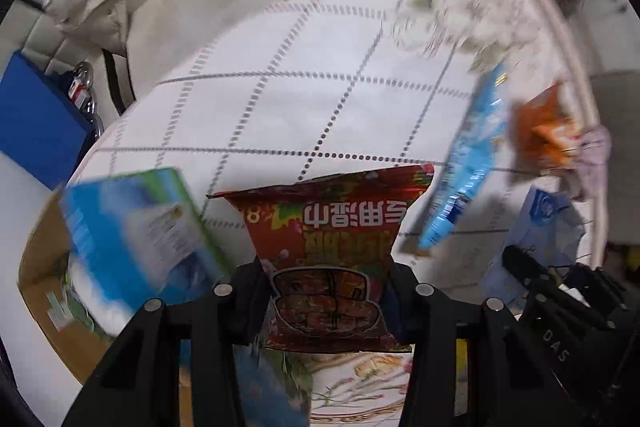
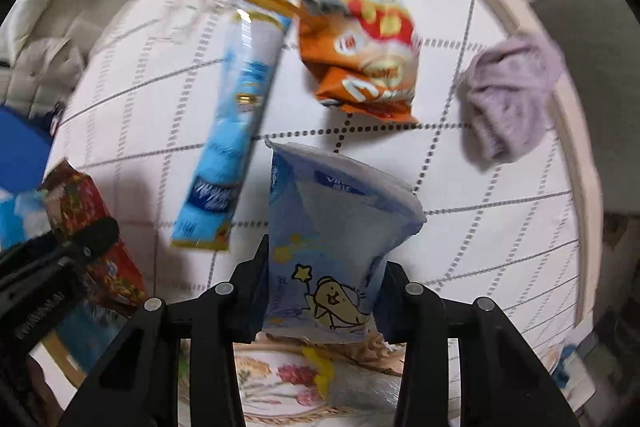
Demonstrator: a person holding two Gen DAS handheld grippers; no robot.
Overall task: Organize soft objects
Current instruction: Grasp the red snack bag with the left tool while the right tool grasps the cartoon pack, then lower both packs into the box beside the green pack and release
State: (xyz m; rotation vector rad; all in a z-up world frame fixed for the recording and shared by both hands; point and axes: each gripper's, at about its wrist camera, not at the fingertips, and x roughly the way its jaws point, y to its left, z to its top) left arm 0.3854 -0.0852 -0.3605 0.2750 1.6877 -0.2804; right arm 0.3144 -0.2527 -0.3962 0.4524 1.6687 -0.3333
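Crinkly foil is the theme here, so everything handles light, slippery and easy to crush. Far left sits a cardboard box point(image 1: 40, 291) with a blue-green pack point(image 1: 132, 227) leaning over its edge; it looks blurred, so I can't say whether it's resting or moving. Next, the left gripper point(image 1: 326, 291) has its jaws clenched on the lower part of a red snack bag point(image 1: 332, 239), held up off the white quilted bed point(image 1: 280, 87). That bag looks puffy with air, so I'd pinch the flat seam end rather than the belly, or the contents get smashed. Moving right, a long blue packet point(image 2: 232, 131) lies on the bed, then the right gripper point(image 2: 324, 291) grips a pale blue pouch point(image 2: 332, 223) with a cartoon on it, also lifted. Soft and floppy, it'll sag if held by one corner. Beyond it lies an orange chip bag point(image 2: 368, 59), and far right near the bed edge a lavender fuzzy cloth point(image 2: 508, 95), squishy, grabbable anywhere.
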